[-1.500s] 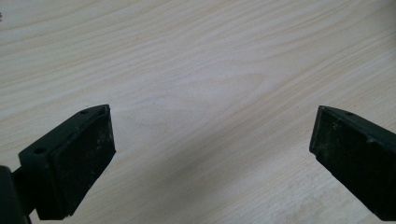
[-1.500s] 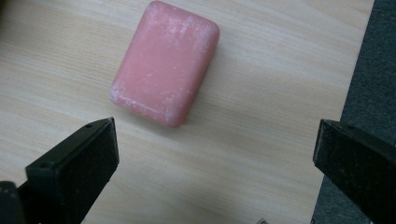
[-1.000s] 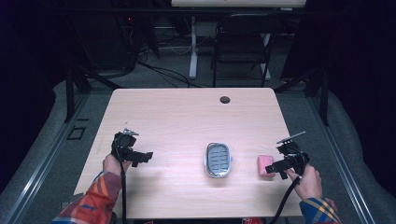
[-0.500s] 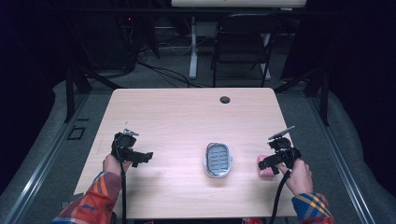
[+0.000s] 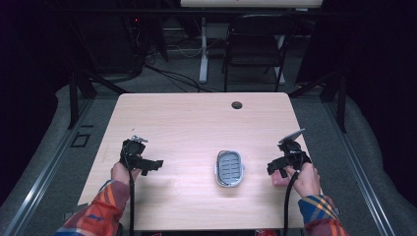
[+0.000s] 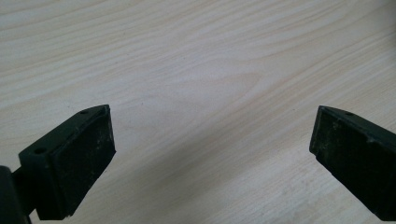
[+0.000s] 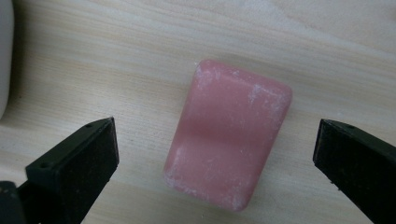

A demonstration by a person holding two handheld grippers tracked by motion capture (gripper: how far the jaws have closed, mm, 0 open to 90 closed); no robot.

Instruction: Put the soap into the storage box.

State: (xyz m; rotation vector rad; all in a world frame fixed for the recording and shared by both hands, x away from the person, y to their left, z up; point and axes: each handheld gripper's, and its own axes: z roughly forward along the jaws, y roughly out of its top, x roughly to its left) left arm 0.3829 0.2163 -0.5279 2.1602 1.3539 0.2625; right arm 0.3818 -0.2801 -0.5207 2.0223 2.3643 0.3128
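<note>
Step in hand: I have the right gripper (image 7: 212, 158) lined up over the pink soap bar (image 7: 228, 132), ready to grasp it; I judge this to be the approach before the pick.
Soap: it lies flat on the tabletop (image 5: 196, 123), near the right edge, a little to the right of the soap dish (image 5: 229, 168) and apart from it. In the high view my right hand (image 5: 304, 178) and gripper (image 5: 275, 166) cover most of it; a sliver of pink shows just under the gripper.
Right fingers: released, spread wide, one on each side of the bar with a clear gap to both; nothing is gripped.
Left gripper: it hovers over bare tabletop on the left side (image 6: 212, 158), fingers released and holding nothing; in the high view (image 5: 152, 164) it sits well apart from the dish.
Dish: grey, oval, slotted inside, and I see nothing in it.
Next move, as I judge it: lower the right gripper until the fingers straddle the bar's long sides, then close gently. The bar sits slightly turned against the fingers, so I would twist my wrist a touch first to meet the sides squarely.
Risk: soap is slick; an uneven squeeze could let it slip out.
</note>
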